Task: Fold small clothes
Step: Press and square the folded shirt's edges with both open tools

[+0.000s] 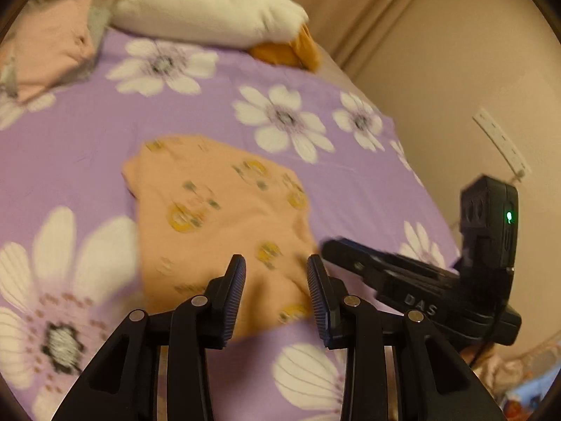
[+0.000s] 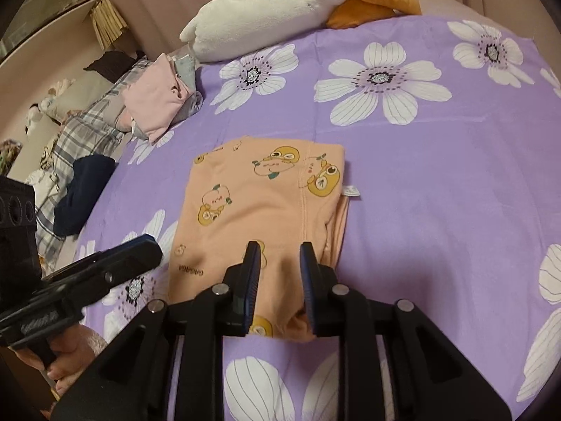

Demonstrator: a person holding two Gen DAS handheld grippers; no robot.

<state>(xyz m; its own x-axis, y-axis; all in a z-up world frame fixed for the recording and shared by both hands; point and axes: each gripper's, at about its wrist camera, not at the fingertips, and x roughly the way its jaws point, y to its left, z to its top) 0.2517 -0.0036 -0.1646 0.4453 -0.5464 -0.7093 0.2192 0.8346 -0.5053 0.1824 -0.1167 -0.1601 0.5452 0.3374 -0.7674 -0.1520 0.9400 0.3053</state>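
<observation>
Peach printed garment (image 2: 266, 217) lies folded mid-bed on purple floral sheet (image 2: 438, 182). Left gripper (image 1: 277, 294) and right gripper (image 2: 278, 280) hover over its near edge, jaws parted, empty; probably lining up next fold.

Both tongs, left (image 1: 276, 263) and right (image 2: 278, 249), seemingly hover part-open, angled downward.
</observation>
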